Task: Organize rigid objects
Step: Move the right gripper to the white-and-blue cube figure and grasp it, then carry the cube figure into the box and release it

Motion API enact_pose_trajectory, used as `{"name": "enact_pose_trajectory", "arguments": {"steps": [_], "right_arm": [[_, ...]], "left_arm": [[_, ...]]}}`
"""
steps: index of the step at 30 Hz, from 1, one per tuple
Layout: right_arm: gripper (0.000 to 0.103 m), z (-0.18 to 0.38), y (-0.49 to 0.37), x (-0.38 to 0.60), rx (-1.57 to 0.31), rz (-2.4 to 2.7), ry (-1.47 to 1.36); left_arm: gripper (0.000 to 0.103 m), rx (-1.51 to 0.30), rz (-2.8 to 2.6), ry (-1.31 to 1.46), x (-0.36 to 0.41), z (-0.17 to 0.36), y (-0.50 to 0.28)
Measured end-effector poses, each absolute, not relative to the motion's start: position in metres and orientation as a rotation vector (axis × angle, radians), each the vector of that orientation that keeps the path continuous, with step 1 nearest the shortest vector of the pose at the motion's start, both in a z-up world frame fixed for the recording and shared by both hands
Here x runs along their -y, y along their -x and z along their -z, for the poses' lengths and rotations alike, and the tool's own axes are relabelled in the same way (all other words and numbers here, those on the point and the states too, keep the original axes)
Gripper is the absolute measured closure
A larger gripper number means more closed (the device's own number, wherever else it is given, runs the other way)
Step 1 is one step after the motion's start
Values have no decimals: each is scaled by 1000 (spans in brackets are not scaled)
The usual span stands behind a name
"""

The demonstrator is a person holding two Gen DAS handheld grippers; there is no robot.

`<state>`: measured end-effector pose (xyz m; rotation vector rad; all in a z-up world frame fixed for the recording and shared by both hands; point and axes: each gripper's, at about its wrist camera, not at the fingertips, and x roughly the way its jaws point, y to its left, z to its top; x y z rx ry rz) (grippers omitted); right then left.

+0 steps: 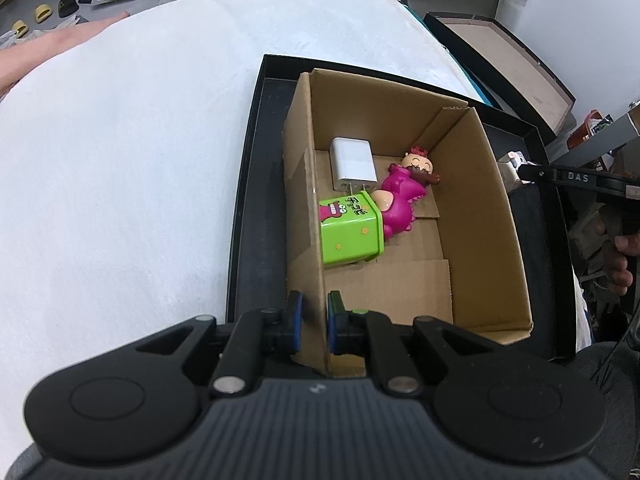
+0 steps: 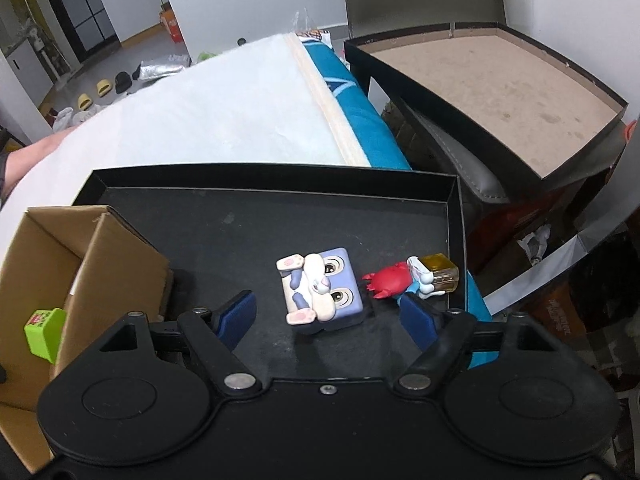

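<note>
Item: left gripper (image 1: 314,322) pinched on the cardboard box (image 1: 472,184) wall, lower centre, likely steadying it; right gripper (image 2: 328,316) wide, straddling without touching the rabbit block toy (image 2: 320,294) on the black tray (image 2: 260,178), seemingly poised to grasp it.

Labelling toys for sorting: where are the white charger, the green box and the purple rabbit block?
white charger (image 1: 353,162), left wrist view, top face.
green box (image 1: 350,232), left wrist view, top face.
purple rabbit block (image 2: 340,280), right wrist view, face.
</note>
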<state>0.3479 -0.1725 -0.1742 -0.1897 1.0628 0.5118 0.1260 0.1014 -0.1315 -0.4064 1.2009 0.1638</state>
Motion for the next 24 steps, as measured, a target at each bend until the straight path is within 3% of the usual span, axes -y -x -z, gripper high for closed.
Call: {"name": "enact_pose_trajectory", "arguments": {"steps": [5,7,8,24], "right_arm": [[37,183,-350,165,-1050,-488,247],[44,185,-351,162,-1045,-488,254],[59,184,-351,161,-1039,-504,253],[60,169,-313,164,-1099,-538,182]], "left_arm": [[93,-1207,-169,408,-102,132,-127],[93,-1206,-169,406,-101,132,-127],[93,-1206,-169,403,-101,132,-127],[92,-1180,-158,409,-101,127,-122]]}}
